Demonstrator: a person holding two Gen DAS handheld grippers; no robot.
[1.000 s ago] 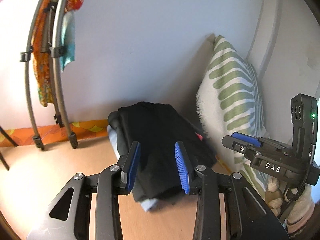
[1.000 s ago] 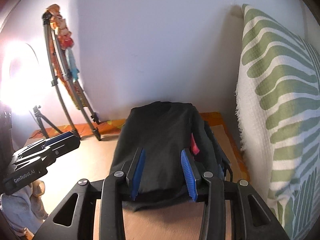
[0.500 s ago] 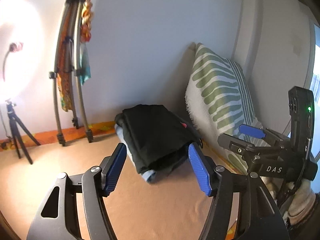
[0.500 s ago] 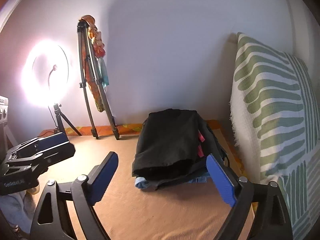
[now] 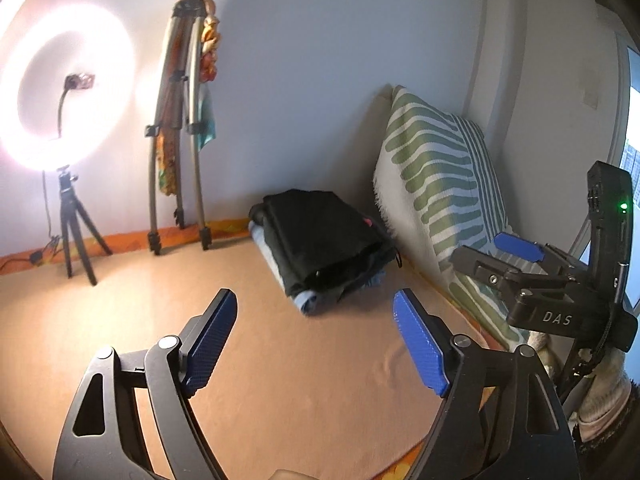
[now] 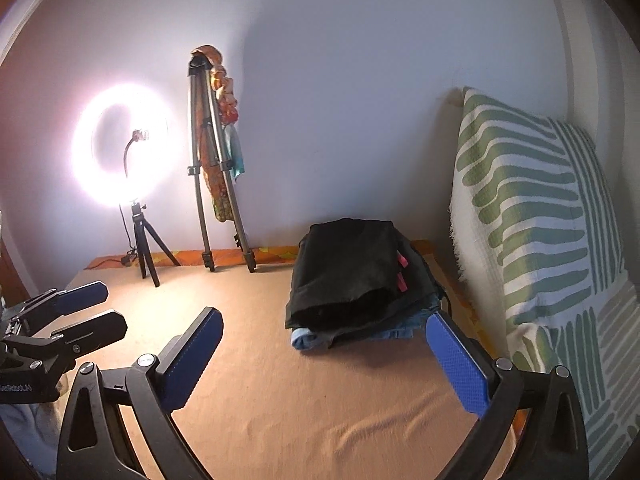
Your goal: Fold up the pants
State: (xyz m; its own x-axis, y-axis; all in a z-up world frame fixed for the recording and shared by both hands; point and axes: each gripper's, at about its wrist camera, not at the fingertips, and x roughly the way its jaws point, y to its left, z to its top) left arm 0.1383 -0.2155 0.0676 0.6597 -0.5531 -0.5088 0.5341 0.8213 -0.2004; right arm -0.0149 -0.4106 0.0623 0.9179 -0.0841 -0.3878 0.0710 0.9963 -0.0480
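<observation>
Folded black pants (image 5: 324,240) lie on top of a stack of folded clothes, with a light blue garment (image 5: 304,300) at the bottom, on a tan sheet near the back wall. The pile also shows in the right wrist view (image 6: 352,272). My left gripper (image 5: 316,336) is open and empty, well short of the stack. My right gripper (image 6: 320,356) is open and empty, also short of the stack. In the left wrist view the right gripper (image 5: 520,264) shows at the right. In the right wrist view the left gripper (image 6: 76,312) shows at the left.
A green-striped pillow (image 6: 532,216) leans against the wall right of the stack. A lit ring light on a small tripod (image 6: 128,152) and a folded tripod hung with cloth (image 6: 216,160) stand at the back left. The tan sheet (image 6: 280,392) covers the surface.
Both grippers let go of the black pants, opened wide and drew back from the stack. The pants stay folded on top of the pile.
</observation>
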